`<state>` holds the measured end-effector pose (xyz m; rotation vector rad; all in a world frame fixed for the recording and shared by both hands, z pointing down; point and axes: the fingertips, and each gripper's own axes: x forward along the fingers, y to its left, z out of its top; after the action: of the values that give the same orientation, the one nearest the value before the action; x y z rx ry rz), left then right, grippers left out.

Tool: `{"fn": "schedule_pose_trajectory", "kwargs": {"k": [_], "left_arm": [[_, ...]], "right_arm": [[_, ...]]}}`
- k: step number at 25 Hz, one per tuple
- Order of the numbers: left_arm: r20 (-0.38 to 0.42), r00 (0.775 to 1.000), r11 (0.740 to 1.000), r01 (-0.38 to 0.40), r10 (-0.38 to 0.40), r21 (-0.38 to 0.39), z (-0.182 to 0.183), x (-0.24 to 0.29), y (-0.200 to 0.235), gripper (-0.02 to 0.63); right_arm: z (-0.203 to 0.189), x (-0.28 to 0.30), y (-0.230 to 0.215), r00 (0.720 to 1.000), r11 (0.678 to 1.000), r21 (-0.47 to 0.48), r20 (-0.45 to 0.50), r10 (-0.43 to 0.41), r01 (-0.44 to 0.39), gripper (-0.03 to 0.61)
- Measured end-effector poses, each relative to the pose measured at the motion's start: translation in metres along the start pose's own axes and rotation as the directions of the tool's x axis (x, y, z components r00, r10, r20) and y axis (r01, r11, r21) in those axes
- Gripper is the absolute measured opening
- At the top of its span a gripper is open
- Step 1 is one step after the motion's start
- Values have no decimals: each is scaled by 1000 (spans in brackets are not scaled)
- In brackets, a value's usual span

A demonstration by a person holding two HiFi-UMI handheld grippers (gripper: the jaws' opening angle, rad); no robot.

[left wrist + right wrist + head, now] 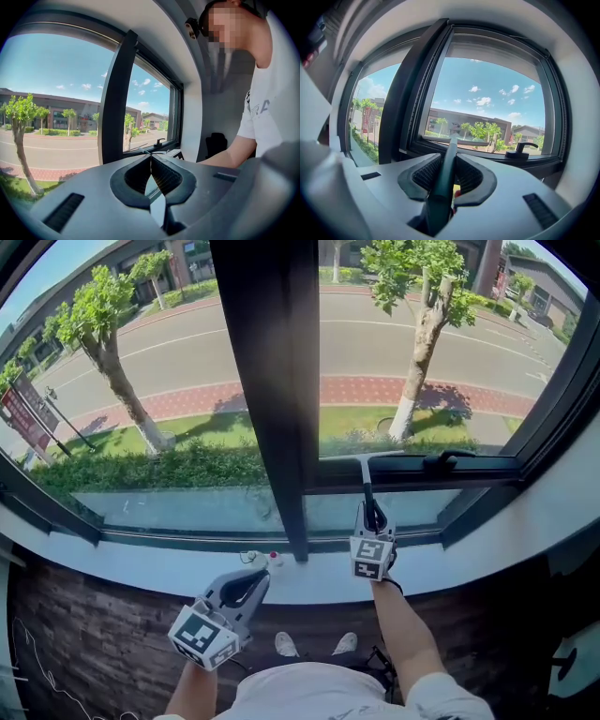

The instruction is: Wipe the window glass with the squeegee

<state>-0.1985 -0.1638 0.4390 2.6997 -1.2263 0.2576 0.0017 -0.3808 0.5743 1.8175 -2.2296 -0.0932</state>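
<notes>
A: Squeegee (366, 482), where?

B: In the right hand-held gripper (371, 515). The jaws are closed onto its dark shaft. The right gripper view shows a ribbed pad (425, 174) on each side of it. The shaft points up at the right pane. The blade lies level along the bottom of the glass (412, 352), just above the lower frame (403, 486) and beside the latch (446, 461). Blade touching the glass or not: cannot tell.

A: Left hand-held gripper (255, 582)?

B: Jaws pressed together, tips meeting, nothing between them. It sits low, nearer the person than the sill (141, 563), left of the mullion (267, 381), well apart from the squeegee.

A: What does only one view give?

B: Head view: shoes (314, 644) on the dark floor (94, 643), both grippers at once, and two small bits (262, 559) on the sill by the mullion's foot, one white and one red, too small to name.

A: Left gripper view?

B: A bare forearm (229, 157) and white shirt (276, 117) at right, the arm reaching toward the window. The latch shows small, far along the frame.

A: Right gripper view?

B: The shaft runs out between the jaws to the blade at the pane's lower edge. A red spot (456, 192) sits deep behind the shaft, unidentified. Trees (103, 324) and a road show through the glass in every view.
</notes>
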Motion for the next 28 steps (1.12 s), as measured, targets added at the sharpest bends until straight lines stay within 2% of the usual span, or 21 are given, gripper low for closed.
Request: {"fn": "schedule_pose_trajectory", "kwargs": {"k": [3,8,12,17,22,28], "left_arm": [[-2,1000,1000,0,0,-5,2,5,-6,17],[4,1000,1000,11,-11,-26,-3,20,-21,18],[36,999,999,-21,22,-31,1,41,-40,18],[29,997,996,-71,73,-59,-11,56,-63,17],[18,997,996,-70,72,-57,-18,52,-96,17],[58,994,995,-91,93,-42,-25,21,-130,18]], "right_arm": [[4,-19,-11,1000,1000,26,12,4,-4,100],[37,-105,-36,993,997,63,115,32,-39,100],[39,-162,-54,983,988,93,145,112,-126,100],[22,-188,-80,964,961,128,143,225,-244,100],[22,-218,-100,960,953,162,159,229,-254,100],[31,-261,-107,956,951,179,200,215,-251,100]]}}
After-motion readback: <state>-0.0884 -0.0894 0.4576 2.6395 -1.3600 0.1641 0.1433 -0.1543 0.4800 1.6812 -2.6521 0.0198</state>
